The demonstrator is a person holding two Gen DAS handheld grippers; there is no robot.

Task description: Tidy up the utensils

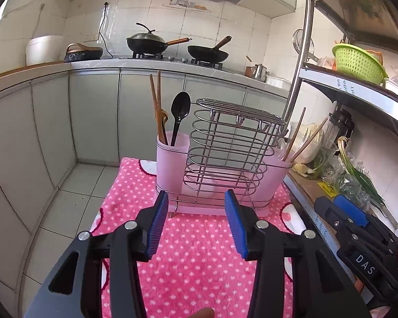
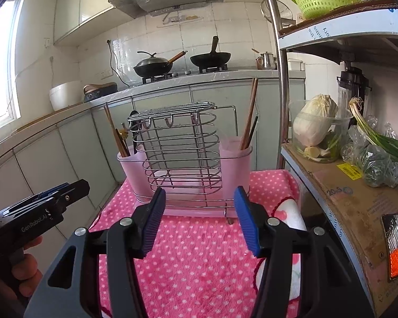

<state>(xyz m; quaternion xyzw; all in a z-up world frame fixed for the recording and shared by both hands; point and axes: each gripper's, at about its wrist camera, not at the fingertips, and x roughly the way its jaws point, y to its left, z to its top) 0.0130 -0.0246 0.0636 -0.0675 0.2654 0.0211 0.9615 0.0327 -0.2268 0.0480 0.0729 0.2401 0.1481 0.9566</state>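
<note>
i have both grippers low over the desk, which is covered by a pink polka-dot cloth [image 1: 199, 259]. the left gripper [image 1: 196, 222] has its blue-padded fingers [image 1: 156, 228] standing well apart with nothing between them but cloth. the right gripper [image 2: 199, 220] is the same: fingers [image 2: 248, 222] spread, empty, only the dotted cloth showing in the gap.

the utensil holder [image 1: 220, 164] stands upright on the cloth just beyond the fingertips of both grippers, not touched by either. it is a wire rack [image 2: 180, 153] with a pink plastic cup at each end. from my left camera, the near-left cup [image 1: 172, 156] holds wooden chopsticks [image 1: 156, 106] and a black spoon [image 1: 180, 114], all upright and leaning a little. the cup at the other end [image 2: 234, 156] holds more chopsticks [image 2: 250, 114], leaning toward the shelf post. the middle wire section looks empty from both views.

in my left view the holder sits centred ahead of the finger gap; in the right view it sits slightly left of centre. the left gripper shows at the left edge of the right camera, with a hand [image 2: 24, 265] around its handle. a shelf to the right carries a cabbage [image 2: 314, 122] in a clear tub and green onions [image 2: 379, 137].
</note>
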